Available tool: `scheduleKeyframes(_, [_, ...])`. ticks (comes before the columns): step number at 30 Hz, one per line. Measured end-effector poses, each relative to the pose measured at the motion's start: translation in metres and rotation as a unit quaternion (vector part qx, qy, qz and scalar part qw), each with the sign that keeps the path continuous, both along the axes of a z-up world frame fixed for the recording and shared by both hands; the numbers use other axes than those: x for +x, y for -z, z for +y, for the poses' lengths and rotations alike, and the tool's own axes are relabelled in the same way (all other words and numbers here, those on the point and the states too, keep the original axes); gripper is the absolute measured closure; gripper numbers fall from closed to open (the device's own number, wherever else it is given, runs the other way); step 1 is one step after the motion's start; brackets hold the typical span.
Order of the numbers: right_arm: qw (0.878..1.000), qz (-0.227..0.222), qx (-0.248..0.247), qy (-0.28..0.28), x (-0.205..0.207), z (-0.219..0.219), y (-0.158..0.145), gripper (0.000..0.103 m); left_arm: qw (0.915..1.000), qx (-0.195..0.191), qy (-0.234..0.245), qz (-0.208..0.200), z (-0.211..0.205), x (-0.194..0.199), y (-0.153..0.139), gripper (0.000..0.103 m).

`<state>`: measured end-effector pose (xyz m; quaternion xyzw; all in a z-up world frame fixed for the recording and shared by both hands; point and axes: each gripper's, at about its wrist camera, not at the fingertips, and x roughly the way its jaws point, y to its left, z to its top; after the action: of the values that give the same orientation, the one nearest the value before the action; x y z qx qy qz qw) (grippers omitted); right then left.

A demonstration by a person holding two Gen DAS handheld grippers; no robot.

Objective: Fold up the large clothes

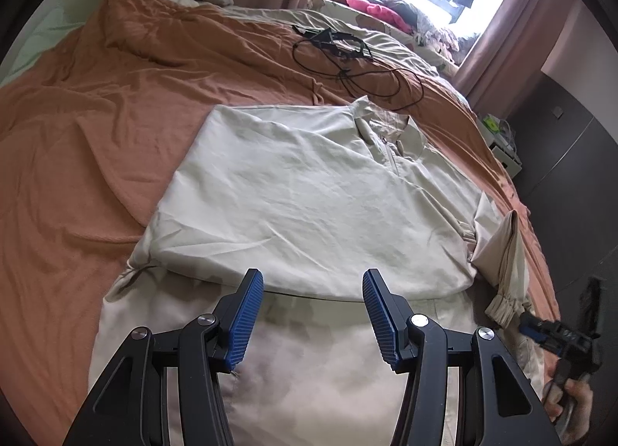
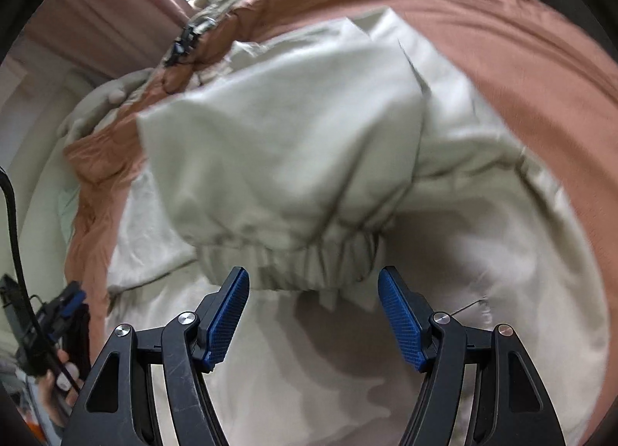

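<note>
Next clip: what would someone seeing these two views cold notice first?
A large cream jacket lies partly folded across a rust-orange bedspread, filling the middle of both views. The right gripper hangs open just short of the jacket's elastic cuff, and the left gripper is open over the folded edge. Behind, a tangled black cable lies on the bed.

Left gripper jaws spread wide, nothing between. Right gripper likewise spread, pointing down, empty.
</note>
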<state>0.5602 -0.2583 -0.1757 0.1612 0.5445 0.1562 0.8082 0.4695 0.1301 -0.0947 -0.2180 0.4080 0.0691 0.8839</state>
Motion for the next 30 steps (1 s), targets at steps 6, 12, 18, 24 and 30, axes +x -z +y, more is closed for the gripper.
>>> scheduleKeyframes(6, [1.0,-0.013,-0.012,0.018,0.012,0.009,0.028,0.033,0.9999,0.008,-0.001,0.007,0.005,0.002,0.004,0.047])
scheduleKeyframes(12, [0.998,-0.039,-0.044,0.014,0.023,0.018,0.018,0.09,0.9999,0.004,-0.008,0.007,0.012,-0.002,0.004,0.047])
scheduleKeyframes(18, [0.99,-0.11,-0.087,-0.013,0.017,0.022,-0.046,0.092,0.9999,-0.005,-0.012,-0.003,0.017,-0.006,0.0,0.047])
scheduleKeyframes(24, [0.975,-0.177,-0.132,-0.039,0.019,0.044,-0.124,0.092,0.9997,-0.015,-0.017,-0.008,0.022,-0.009,-0.002,0.047])
scheduleKeyframes(30, [0.957,-0.231,-0.157,-0.077,0.019,0.086,-0.187,0.092,0.9991,-0.028,-0.031,-0.013,0.033,-0.014,-0.004,0.047])
